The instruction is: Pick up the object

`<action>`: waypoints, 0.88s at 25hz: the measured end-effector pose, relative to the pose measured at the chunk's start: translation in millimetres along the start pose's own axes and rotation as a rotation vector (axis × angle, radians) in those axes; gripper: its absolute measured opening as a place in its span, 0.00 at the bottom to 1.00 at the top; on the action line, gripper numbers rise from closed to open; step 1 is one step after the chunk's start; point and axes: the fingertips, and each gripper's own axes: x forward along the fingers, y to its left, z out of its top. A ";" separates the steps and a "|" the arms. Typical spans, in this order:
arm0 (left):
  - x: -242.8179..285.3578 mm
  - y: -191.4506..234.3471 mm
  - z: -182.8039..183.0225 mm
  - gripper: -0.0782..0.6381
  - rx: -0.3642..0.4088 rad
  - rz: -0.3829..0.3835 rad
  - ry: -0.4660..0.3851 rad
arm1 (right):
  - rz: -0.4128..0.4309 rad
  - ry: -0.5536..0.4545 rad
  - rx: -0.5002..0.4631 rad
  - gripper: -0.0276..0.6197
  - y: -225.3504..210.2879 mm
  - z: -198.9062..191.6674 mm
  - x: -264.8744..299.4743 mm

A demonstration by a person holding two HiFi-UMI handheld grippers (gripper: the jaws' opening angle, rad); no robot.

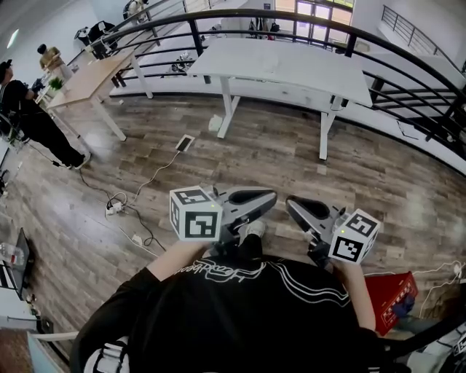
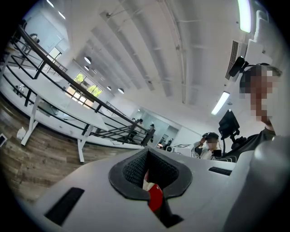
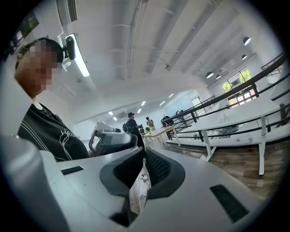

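No view makes clear which thing is the object to be picked up, and neither pair of tongs has hold of anything. The left gripper (image 1: pixel 271 198) is held level in front of the person's chest. In the left gripper view its tongs (image 2: pixel 146 170) are closed, black ribbed pads together, leaving only a thin slit. A sliver of red and white (image 2: pixel 155 198) shows through that slit from behind. The right gripper (image 1: pixel 291 204) is level too and points towards the left one, their tips near each other but apart. In the right gripper view its tongs (image 3: pixel 144 165) are also closed, and through the slit a strip of floor with thin white cable shows.

Each gripper carries a white cube with black square markers, one on the left (image 1: pixel 195 213) and one on the right (image 1: pixel 354 237). Below them is the black printed shirt (image 1: pixel 240 306) of the person holding the grippers.

A red plastic crate (image 1: pixel 393 295) stands on the brown wood-plank floor (image 1: pixel 277 153) to the person's right, near the right gripper's cube in the head view. White cables and a power strip (image 1: pixel 116 207) lie on the floor to the left. Further off stands a long white desk (image 1: pixel 291 65), its top bare, with a curved black metal railing (image 1: pixel 240 14) behind it. A light wooden desk (image 1: pixel 87 76) stands at the far left, and a person in black clothes (image 1: pixel 29 116) is beside it.
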 end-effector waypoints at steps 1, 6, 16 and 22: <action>0.1 0.1 -0.8 0.12 0.001 0.001 -0.001 | 0.003 -0.001 -0.001 0.08 0.7 -0.4 0.1; 2.0 -1.7 -4.8 0.12 0.011 0.002 -0.007 | 0.011 -0.018 0.017 0.08 -1.8 -2.0 -2.2; 11.9 24.5 -1.1 0.12 0.015 0.013 -0.005 | 0.021 -0.044 0.043 0.08 -31.8 -1.7 8.6; 20.3 64.0 10.8 0.12 -0.001 0.012 0.009 | 0.011 -0.051 0.076 0.08 -67.9 1.0 30.6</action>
